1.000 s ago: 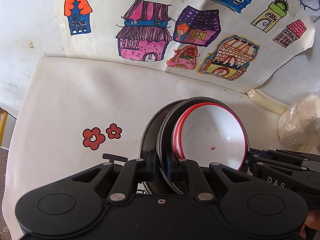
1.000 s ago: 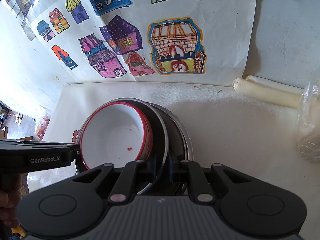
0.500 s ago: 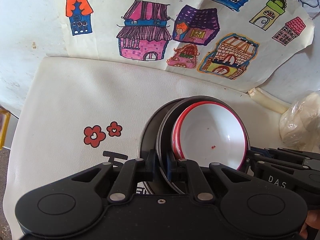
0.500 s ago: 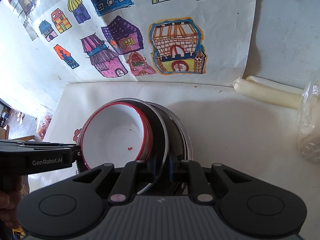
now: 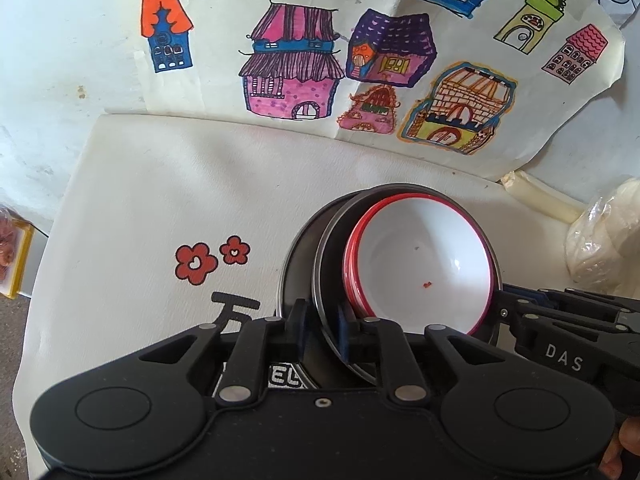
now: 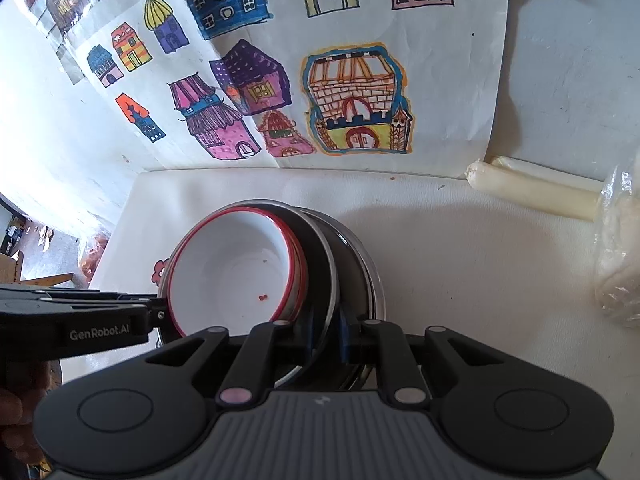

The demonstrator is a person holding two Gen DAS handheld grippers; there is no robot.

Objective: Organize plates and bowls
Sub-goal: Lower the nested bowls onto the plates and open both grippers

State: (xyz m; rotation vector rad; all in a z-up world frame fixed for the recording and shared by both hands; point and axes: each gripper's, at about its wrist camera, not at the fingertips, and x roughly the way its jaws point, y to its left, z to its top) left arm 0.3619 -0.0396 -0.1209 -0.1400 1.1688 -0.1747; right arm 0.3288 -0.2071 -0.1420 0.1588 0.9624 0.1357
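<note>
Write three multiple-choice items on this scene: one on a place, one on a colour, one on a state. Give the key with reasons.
1. Where does the red-rimmed white bowl sit?
A. nested in the dark metal plate
B. alone on the white tablecloth
C. on the drawing of houses

2. What colour are the two flowers printed on the cloth?
A. blue
B. red
C. yellow

3. How is the left gripper?
A. wide open, empty
B. shut on the plate's rim
C. shut on the white roll

Key: 1 A, the plate's rim rings the bowl. 2 B, both flowers show red petals. 3 B, its fingers pinch the rim; the right gripper grips likewise.
</note>
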